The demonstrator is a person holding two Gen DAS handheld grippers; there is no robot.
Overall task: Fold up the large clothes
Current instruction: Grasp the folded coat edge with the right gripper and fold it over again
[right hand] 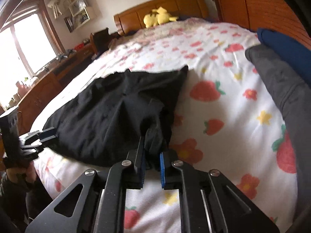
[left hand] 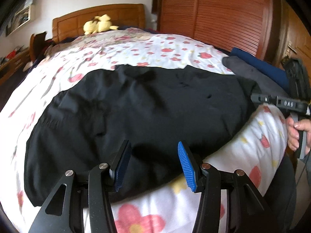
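Note:
A large black garment (left hand: 145,106) lies spread and wrinkled across the flowered bed sheet (left hand: 155,44), reaching to the bed's near edge. My left gripper (left hand: 153,145) hovers over its near hem, open, the blue pads wide apart and gripping nothing. In the right wrist view my right gripper (right hand: 152,149) is shut on a bunched corner of the black garment (right hand: 116,112), and the cloth rises in a fold from the pads. The right gripper (left hand: 279,103) also shows at the garment's right end, held by a hand (left hand: 295,134). The left gripper (right hand: 38,136) appears at the garment's left end.
A folded grey garment (right hand: 281,89) and a navy one (right hand: 287,44) lie along the bed's right side. A yellow plush toy (left hand: 99,24) sits by the wooden headboard (left hand: 116,13). A slatted wooden wardrobe (left hand: 213,9) stands to the right. Low wooden cabinets (right hand: 38,89) run under the window.

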